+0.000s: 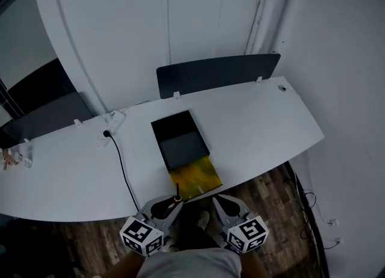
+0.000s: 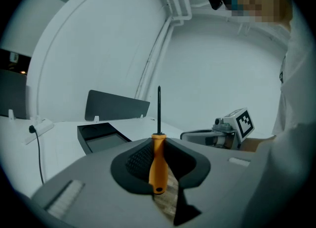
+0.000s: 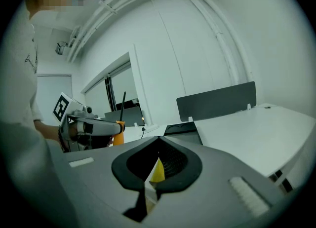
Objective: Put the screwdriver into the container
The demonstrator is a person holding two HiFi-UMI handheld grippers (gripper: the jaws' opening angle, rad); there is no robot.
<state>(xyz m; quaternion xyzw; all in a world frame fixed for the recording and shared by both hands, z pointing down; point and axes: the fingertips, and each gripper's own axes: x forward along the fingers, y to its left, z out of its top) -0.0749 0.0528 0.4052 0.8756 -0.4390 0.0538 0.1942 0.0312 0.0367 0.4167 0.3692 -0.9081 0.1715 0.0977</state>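
Note:
My left gripper [image 2: 160,188] is shut on the orange handle of a screwdriver [image 2: 158,160], whose dark shaft points up and forward. In the head view that gripper [image 1: 173,203] hovers just off the desk's near edge, beside a yellow mat [image 1: 197,177]. The black open container [image 1: 179,140] lies on the white desk [image 1: 258,132] right behind the mat; it also shows in the left gripper view [image 2: 101,137]. My right gripper [image 1: 218,202] hangs to the right of the left one, jaws together with nothing between them [image 3: 147,186].
A black cable [image 1: 123,171] runs from a white power strip [image 1: 110,124] across the desk's left half to its front edge. Dark divider panels [image 1: 216,72] stand along the back edge. Wooden floor [image 1: 277,210] lies below the desk.

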